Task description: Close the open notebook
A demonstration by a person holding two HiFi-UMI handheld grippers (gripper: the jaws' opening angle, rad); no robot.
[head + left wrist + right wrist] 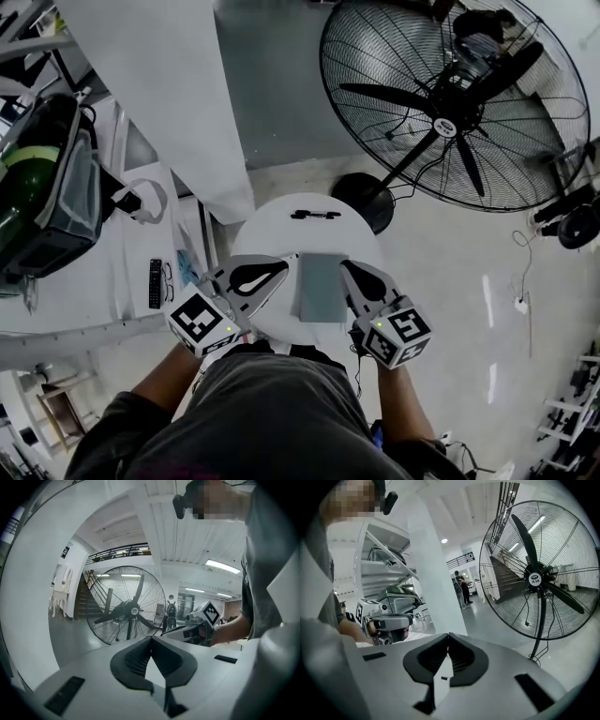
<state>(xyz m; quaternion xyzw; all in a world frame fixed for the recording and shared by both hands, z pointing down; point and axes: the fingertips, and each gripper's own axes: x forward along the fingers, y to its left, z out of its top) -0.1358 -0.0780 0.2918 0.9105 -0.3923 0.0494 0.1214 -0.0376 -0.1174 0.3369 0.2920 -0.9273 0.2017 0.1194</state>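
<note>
Holding the left gripper point(284, 265) and the right gripper point(345, 266) over the near half of the round table point(272, 225), both pairs of jaws pressed together on nothing. Flanking the grey notebook point(322, 286), lying shut between them, with a black pen point(315, 215) near the far edge.

Your tally, head view: 2 grippers, 1 ea. of the rest.
You've got left gripper point(281, 269) & right gripper point(349, 270); 1 grey notebook point(322, 287); 1 round table point(272, 230); 1 sm. black item point(314, 215); 1 big fan point(450, 103); 1 remote point(155, 283).
</note>
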